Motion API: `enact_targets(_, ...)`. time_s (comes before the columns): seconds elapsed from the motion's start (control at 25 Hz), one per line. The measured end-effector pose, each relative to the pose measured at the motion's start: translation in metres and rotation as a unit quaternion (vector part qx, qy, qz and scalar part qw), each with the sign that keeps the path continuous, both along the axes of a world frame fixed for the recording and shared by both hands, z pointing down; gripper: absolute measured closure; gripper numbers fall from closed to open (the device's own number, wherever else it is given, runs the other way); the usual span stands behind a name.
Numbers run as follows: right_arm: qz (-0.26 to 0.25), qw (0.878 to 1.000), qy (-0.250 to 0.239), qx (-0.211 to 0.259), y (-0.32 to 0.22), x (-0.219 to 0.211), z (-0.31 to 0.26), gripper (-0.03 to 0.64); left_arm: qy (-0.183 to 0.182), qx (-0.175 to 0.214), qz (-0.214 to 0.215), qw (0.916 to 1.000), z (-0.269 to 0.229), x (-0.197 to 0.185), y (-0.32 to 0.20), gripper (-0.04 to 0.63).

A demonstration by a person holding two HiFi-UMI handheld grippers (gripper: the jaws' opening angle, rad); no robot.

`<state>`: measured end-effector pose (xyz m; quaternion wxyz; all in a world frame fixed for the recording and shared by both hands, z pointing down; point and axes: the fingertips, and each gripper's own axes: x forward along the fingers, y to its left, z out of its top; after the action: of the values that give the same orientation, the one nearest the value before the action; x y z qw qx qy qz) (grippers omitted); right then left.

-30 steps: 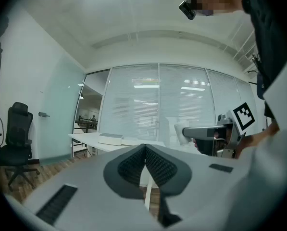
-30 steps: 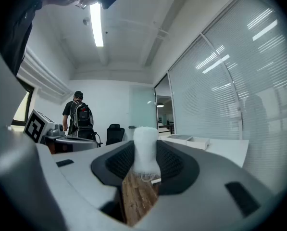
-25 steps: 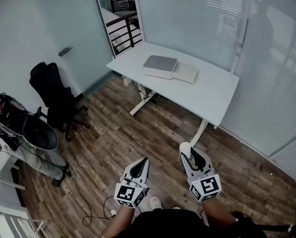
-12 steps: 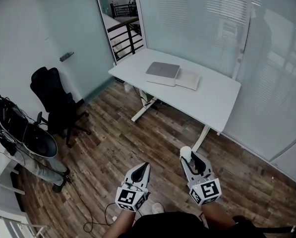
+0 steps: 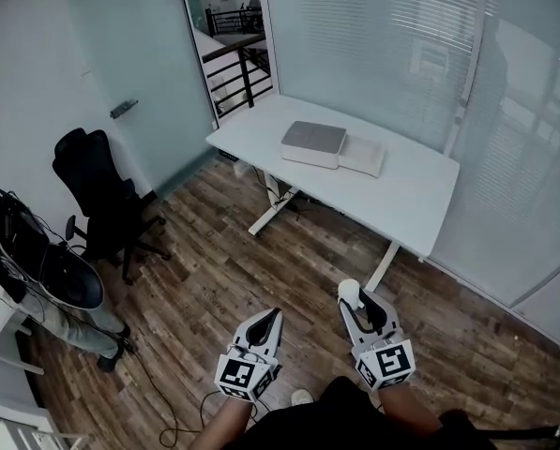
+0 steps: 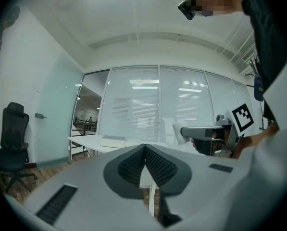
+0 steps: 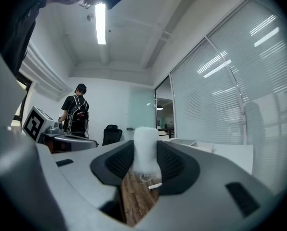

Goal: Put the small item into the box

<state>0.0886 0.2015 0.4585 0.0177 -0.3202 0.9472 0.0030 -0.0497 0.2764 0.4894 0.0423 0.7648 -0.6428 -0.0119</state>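
Note:
My right gripper is shut on a small white item, a soft upright piece squeezed between the dark pads. It hangs over the wooden floor, well short of the table. My left gripper is shut with nothing between its pads, level with the right one. A flat grey box lies on the white table far ahead, with a paler flat lid beside it. The box is small in the left gripper view.
A black office chair stands at the left by the wall. A rack with cables and gear is at the far left. Glass walls with blinds close off the back; a person with a backpack stands behind.
Both grippers have advanced a little over the floor toward the table, the view shifting with them. The white item stays in the right gripper.

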Motion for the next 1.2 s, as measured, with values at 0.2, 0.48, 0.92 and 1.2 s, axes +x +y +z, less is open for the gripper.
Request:
enact_targets(0.2,0.005,1.000,0.013,0.021,-0.017,-0.016,0.002,0.460,0.002,0.005,0.000,1.0000,0.000,-0.013,-0.016,0.584)
enact_targets(0.48,0.009,1.000,0.015,0.016,-0.058,-0.035,-0.001,0.460,0.013,0.006,0.002,0.9999,-0.002,-0.030,-0.060,0.584)
enact_targets(0.92,0.014,1.000,0.010,0.008,-0.144,-0.047,0.001,0.460,0.006,-0.005,0.013,0.9999,0.000,-0.043,-0.147,0.584)
enact_targets(1.2,0.015,1.000,0.002,0.008,-0.202,-0.046,0.001,0.460,-0.007,-0.002,0.012,0.9999,-0.007,-0.046,-0.205,0.584)
